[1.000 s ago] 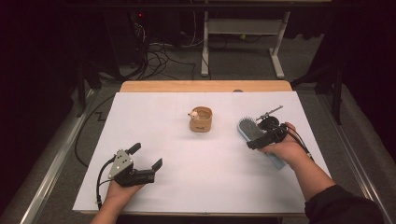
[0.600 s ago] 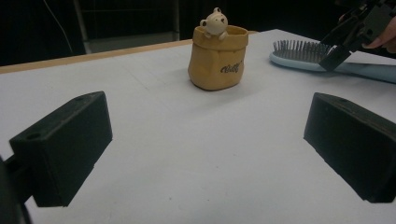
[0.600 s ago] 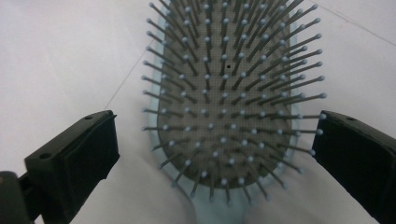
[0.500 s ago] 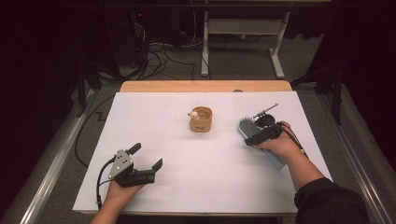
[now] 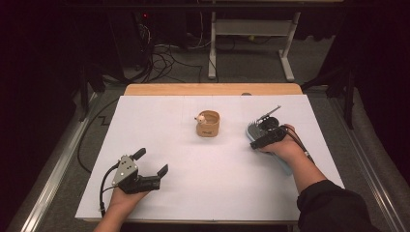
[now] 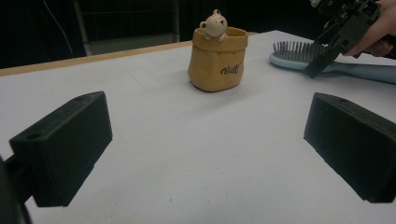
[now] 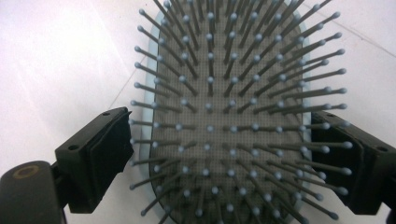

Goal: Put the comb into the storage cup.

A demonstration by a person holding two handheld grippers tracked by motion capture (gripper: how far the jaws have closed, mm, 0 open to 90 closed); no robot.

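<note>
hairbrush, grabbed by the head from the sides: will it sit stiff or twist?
The hairbrush body looks like rigid pale-blue plastic, so it should lift stiffly. The right gripper jaws straddle the bristle head and have just been closing; the thin pins probably bend under the pads. The long handle sticks out, so it may droop or pivot.

Lab or recording studio setup. A wooden table (image 5: 212, 89) covered with a white sheet (image 5: 159, 135) stands in a dark room, with tangled cables (image 5: 167, 55) and a metal stand (image 5: 251, 29) on grey floor behind.
</note>
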